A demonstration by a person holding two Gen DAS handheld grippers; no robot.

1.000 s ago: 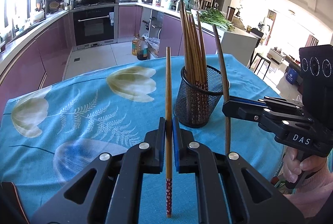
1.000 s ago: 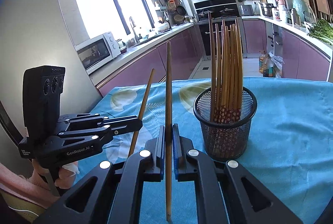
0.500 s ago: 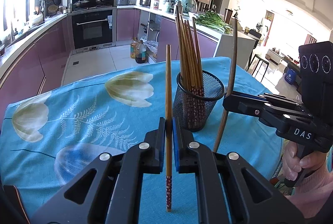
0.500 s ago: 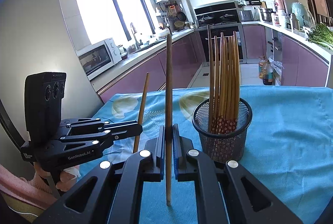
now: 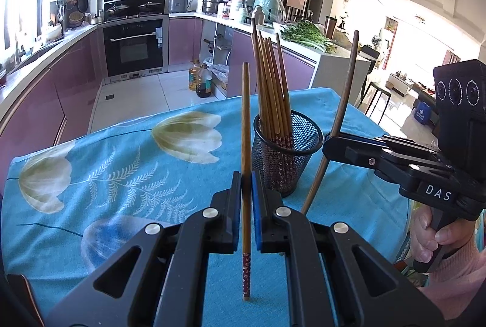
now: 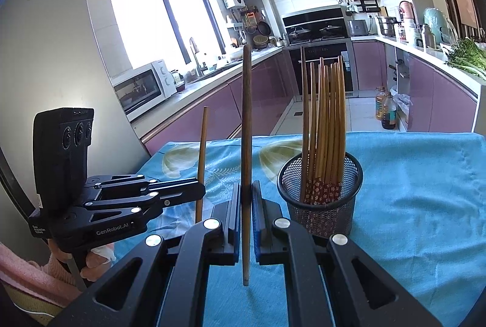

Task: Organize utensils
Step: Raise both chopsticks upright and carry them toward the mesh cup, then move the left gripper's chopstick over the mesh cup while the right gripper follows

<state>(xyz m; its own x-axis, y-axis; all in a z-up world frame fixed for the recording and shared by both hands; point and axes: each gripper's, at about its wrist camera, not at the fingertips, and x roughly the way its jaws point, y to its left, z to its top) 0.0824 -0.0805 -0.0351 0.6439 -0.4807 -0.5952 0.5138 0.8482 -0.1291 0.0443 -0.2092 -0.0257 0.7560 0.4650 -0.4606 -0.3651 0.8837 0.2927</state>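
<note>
A black mesh cup (image 5: 288, 150) (image 6: 320, 199) stands on the blue tablecloth with several wooden chopsticks (image 5: 270, 90) (image 6: 325, 120) upright in it. My left gripper (image 5: 246, 184) (image 6: 199, 191) is shut on one light wooden chopstick (image 5: 246, 126) (image 6: 201, 150), held upright, its red patterned end down, to the left of the cup. My right gripper (image 6: 246, 196) (image 5: 329, 141) is shut on a darker chopstick (image 6: 246, 120) (image 5: 344, 90), which leans just right of the cup in the left wrist view. Both chopsticks hang above the cloth.
The blue tulip-print tablecloth (image 5: 121, 175) covers the table, whose far edge (image 6: 379, 135) drops to the kitchen floor. Purple cabinets, an oven (image 5: 135, 50) and a microwave (image 6: 142, 87) line the walls. A hand (image 5: 431, 239) in a pink sleeve holds the right gripper's handle.
The darker chopstick in my right gripper has tilted, its top swinging right and its lower end left, and it has risen a little. The left gripper and its chopstick stay nearly still.
</note>
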